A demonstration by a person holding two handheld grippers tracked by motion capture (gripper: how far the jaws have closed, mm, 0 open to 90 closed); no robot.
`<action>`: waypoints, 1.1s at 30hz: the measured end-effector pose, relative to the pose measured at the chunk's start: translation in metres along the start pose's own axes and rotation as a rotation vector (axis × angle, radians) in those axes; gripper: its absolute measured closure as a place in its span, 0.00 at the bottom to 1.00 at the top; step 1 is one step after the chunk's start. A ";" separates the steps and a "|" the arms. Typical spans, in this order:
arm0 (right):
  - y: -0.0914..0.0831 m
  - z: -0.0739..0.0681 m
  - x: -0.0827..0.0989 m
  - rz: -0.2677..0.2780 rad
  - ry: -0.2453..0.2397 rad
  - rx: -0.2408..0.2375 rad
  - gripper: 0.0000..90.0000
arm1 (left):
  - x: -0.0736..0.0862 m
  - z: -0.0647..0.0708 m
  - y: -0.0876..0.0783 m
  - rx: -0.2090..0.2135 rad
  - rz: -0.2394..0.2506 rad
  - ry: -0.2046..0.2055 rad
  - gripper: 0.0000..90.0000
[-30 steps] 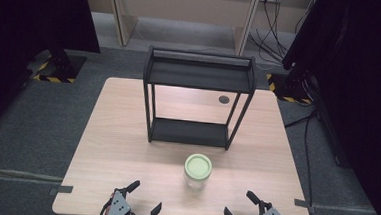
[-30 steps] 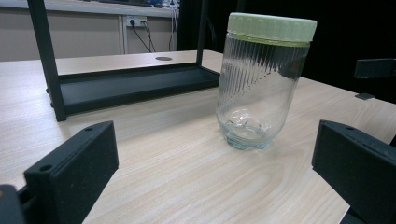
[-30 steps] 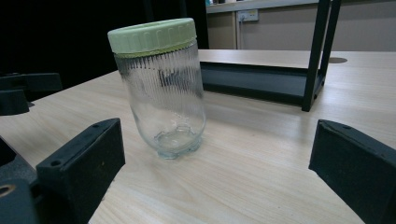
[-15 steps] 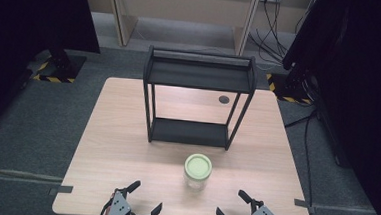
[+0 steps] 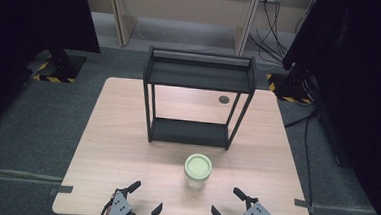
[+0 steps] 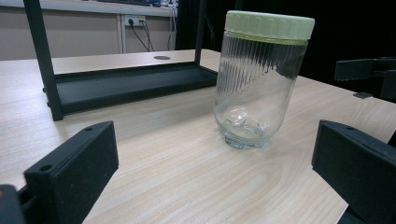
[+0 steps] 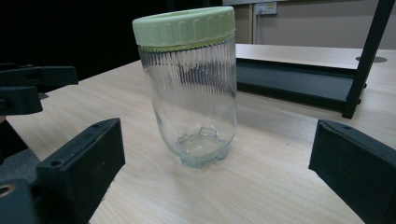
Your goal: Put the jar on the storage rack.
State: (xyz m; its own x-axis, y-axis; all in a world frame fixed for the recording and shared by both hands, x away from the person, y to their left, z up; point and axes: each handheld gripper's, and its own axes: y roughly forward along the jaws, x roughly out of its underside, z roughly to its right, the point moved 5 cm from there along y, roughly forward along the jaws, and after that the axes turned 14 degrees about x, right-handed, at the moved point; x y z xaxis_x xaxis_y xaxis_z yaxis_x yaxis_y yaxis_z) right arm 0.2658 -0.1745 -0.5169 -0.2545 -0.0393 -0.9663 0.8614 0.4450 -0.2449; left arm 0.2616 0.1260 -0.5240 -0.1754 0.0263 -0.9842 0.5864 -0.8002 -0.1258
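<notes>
Clear ribbed glass jar (image 5: 197,172) with pale green screw lid, empty, upright on counter (image 5: 106,147) just before black rack (image 5: 197,100). Left tongs (image 5: 142,204) and right tongs (image 5: 227,204) spread, flanking near edge, apart from jar.

A light wooden table (image 5: 126,148) stands on grey carpet. Toward its far side sits a black two-tier shelf rack (image 5: 196,103), both tiers bare. Just in front of the rack, near the middle of the table, a clear glass jar (image 5: 197,172) stands upright with a pale green lid (image 5: 198,165) on it. At the near edge, the left gripper (image 5: 145,202) and the right gripper (image 5: 227,204) flank the jar, apart from it, each with its jaws spread wide.
</notes>
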 end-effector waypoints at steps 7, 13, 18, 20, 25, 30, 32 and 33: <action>0.007 -0.004 -0.007 0.011 0.001 -0.010 0.04 | 0.000 0.000 0.000 0.002 0.001 -0.001 0.00; 0.013 -0.010 -0.011 0.011 -0.021 -0.028 0.04 | -0.001 0.000 -0.001 0.001 0.004 -0.001 0.00; 0.020 -0.012 -0.014 0.007 -0.028 -0.023 0.04 | -0.001 0.000 -0.001 0.003 0.003 0.000 0.00; 0.022 -0.013 -0.016 0.006 -0.027 -0.022 0.04 | -0.001 0.000 -0.001 0.004 0.003 0.002 0.00; 0.028 -0.015 -0.018 0.002 -0.034 -0.021 0.04 | -0.001 0.000 -0.001 0.004 0.006 0.001 0.00; 0.034 -0.016 -0.018 -0.006 -0.032 -0.023 0.04 | -0.002 0.001 -0.001 0.006 0.007 0.002 0.00; 0.036 -0.017 -0.018 -0.009 -0.033 -0.024 0.04 | -0.002 0.001 -0.001 0.006 0.007 0.002 0.00; 0.037 -0.017 -0.018 -0.010 -0.033 -0.024 0.04 | -0.002 0.001 -0.001 0.007 0.007 0.003 0.00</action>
State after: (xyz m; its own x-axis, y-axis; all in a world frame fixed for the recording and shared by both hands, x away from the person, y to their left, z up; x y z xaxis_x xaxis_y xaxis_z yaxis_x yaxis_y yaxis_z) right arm 0.2948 -0.1419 -0.5068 -0.2477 -0.0734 -0.9661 0.8481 0.4656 -0.2528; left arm 0.2605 0.1265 -0.5221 -0.1689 0.0220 -0.9854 0.5824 -0.8043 -0.1178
